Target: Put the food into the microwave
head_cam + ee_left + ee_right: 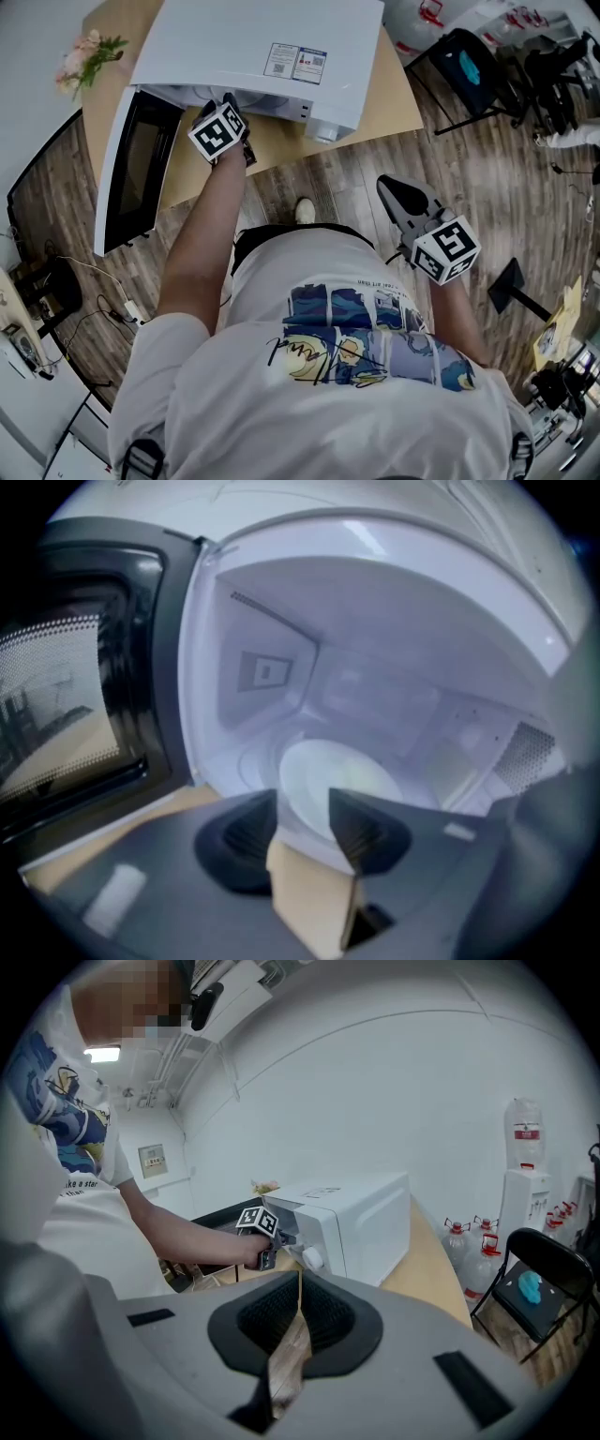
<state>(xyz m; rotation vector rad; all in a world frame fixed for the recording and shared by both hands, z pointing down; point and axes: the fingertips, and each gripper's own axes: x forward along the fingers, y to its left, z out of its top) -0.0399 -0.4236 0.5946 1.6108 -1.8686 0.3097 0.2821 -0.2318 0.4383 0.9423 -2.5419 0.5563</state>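
Observation:
A white microwave [262, 47] stands on a wooden table [398, 103], its black-framed door [131, 178] swung open to the left. My left gripper [228, 105] reaches into the mouth of the cavity. In the left gripper view its jaws [303, 803] stand open with nothing between them. A white round plate [333, 775] lies on the cavity floor just beyond the tips. What is on the plate is too blurred to tell. My right gripper [389, 187] hangs over the floor to the right of the table, shut and empty [299, 1279]. From there I see the microwave [352, 1218] side-on.
A black folding chair [469, 66] stands right of the table, with water bottles [469, 1241] and a dispenser [525, 1176] by the wall. Pink flowers [89, 52] sit at the table's far left corner. Cables [94, 291] and gear lie on the floor at the left.

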